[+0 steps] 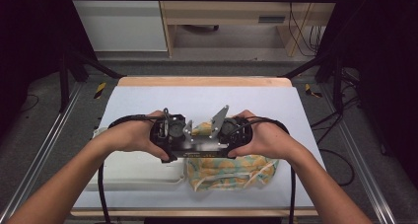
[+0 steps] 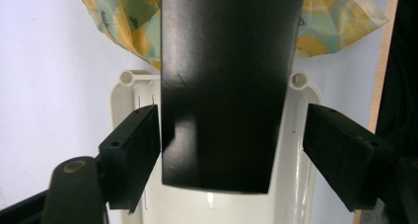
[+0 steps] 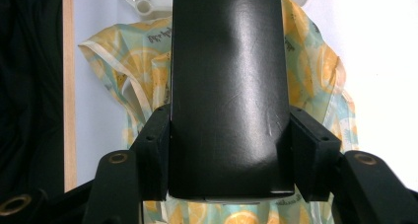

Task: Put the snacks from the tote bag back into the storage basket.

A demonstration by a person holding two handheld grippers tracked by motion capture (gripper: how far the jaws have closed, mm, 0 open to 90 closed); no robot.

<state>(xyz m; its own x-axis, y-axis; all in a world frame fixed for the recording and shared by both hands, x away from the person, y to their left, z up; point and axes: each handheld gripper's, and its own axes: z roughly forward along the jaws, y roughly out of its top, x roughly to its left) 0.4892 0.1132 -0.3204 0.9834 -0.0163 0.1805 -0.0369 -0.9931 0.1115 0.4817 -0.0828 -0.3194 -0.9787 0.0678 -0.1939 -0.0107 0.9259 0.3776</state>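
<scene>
A glossy black flat bar (image 1: 202,149) hangs level above the table between both hands. My right gripper (image 3: 229,150) is shut on one end of it (image 3: 226,86), with both pads pressed against its sides. The other end (image 2: 226,86) lies between the jaws of my left gripper (image 2: 231,150), which is open. There one pad (image 2: 135,145) touches the bar's edge and the other pad (image 2: 340,150) stands clear of it. In the high view the left gripper (image 1: 180,142) and right gripper (image 1: 222,144) point toward each other over the middle of the table.
A lemon-print cloth bag (image 1: 231,169) lies crumpled under the bar, toward the near edge. A white plastic tray (image 1: 143,172) sits to its left on the pale table cover (image 1: 197,95). The table's wooden rim (image 1: 202,81) runs along the far side.
</scene>
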